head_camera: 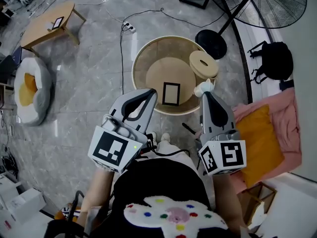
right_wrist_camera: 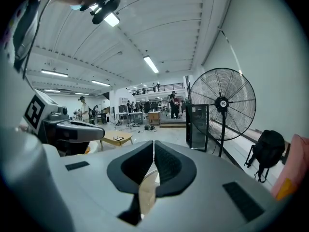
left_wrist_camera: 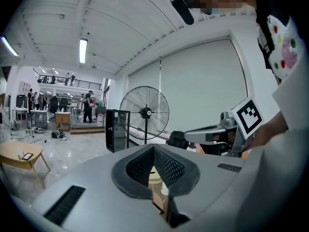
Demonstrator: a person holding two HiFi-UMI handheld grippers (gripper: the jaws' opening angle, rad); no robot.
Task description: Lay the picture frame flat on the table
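Small black-edged rectangular picture frame [head_camera: 171, 93] sits on the round pale wooden table with a raised rim [head_camera: 166, 71], near the side closest to the person and clear of the rim. From overhead it shows its full rectangle with little foreshortening, so it reads as lying flat or nearly so. A shallow lean on a back stand can't be ruled out. A pale round wooden disc [head_camera: 203, 63] rests on the table's rim at the right, well apart from the frame. Left gripper [head_camera: 151, 92]: jaws pressed together, nothing between the pads. Right gripper [head_camera: 205, 94]: same, pads meeting at the tips, nothing pinched. Both are held high on the person's side of the table, pointing only slightly downward, and neither touches the frame. Judgement: no handling is in progress. This is either the pause ahead of the reach or the stand-off once the job is finished, and the frame's look favours finished. If it does lean, the next move is to spread one pair of jaws, come down to the top edge and tip it gently onto its back, with the other gripper steadying the base so it doesn't skid across the smooth tabletop.
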